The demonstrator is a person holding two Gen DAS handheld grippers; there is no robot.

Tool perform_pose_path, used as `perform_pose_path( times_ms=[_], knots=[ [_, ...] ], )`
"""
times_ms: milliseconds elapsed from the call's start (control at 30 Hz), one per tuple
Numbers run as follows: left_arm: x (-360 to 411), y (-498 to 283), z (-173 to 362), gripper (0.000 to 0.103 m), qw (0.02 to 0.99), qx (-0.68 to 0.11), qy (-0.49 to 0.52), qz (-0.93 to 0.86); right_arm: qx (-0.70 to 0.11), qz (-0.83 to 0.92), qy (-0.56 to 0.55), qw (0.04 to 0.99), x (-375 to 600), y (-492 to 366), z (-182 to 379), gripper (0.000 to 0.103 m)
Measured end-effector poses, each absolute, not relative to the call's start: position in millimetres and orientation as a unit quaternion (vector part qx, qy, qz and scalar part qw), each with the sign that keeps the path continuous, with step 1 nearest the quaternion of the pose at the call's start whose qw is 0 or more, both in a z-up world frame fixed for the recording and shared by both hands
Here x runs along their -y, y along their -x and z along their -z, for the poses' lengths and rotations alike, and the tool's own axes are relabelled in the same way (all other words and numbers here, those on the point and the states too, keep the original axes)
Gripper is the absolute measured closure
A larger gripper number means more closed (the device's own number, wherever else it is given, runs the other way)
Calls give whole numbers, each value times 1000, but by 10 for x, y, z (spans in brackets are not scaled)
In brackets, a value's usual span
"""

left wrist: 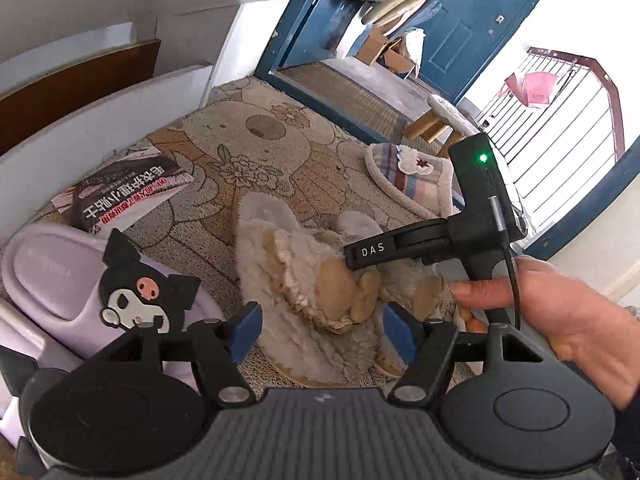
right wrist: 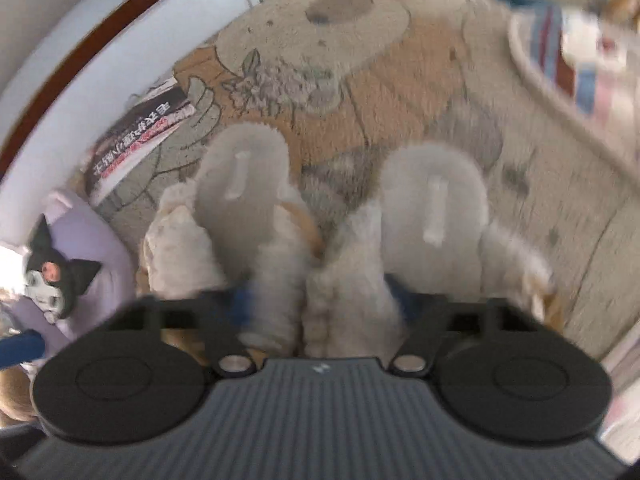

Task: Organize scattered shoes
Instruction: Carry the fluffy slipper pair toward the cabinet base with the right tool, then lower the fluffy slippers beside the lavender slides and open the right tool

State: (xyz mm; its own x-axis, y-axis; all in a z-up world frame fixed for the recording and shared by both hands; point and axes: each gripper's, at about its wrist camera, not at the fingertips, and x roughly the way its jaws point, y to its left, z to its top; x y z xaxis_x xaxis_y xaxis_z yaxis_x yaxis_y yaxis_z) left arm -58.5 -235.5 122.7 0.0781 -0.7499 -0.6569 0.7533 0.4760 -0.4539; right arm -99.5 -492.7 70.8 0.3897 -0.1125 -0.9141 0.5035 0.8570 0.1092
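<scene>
Two cream fluffy slippers lie side by side on the rug, the left one [right wrist: 244,192] and the right one [right wrist: 436,200]. My right gripper [right wrist: 322,304] stands over their uppers, blue pads pressed into the fur where the two meet; this view is blurred. In the left wrist view one black finger [left wrist: 372,254] of that gripper rests on the fluffy pair [left wrist: 288,280], with a hand [left wrist: 560,300] on its handle. My left gripper [left wrist: 322,332] hovers open just in front of the pair, its pads clear of the fur. A purple slipper [left wrist: 52,276] with a black cartoon charm [left wrist: 140,292] lies left.
A plaid slipper [left wrist: 412,180] lies at the rug's far right. A printed leaflet [left wrist: 120,196] rests on the patterned rug [left wrist: 248,128] near the white shelf boards [left wrist: 100,120]. Beyond are a small stool [left wrist: 444,116], a blue door [left wrist: 460,40] and cardboard boxes.
</scene>
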Motion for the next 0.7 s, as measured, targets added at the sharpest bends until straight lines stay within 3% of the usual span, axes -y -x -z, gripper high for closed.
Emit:
perform_pose_path(
  times_ms=[67,400,533,633,700],
  knots=[
    [2316,574,-1223,31,736,-446,0,509,-507,178,-158,828,4817,957,-734,74],
    [2258,561,-1224,31,735,-453,15,503,-478,92,-49,872,4523,396,-874,78],
    [2231,553,-1232,30,737,-457,13,498,-452,84,-44,887,4582,129,-996,102],
    [2194,565,-1251,30,736,-458,10,498,-474,64,-53,877,4605,-61,-952,98],
    [2164,565,-1264,30,737,-456,10,499,-480,62,-51,874,4632,-37,-917,72]
  ],
)
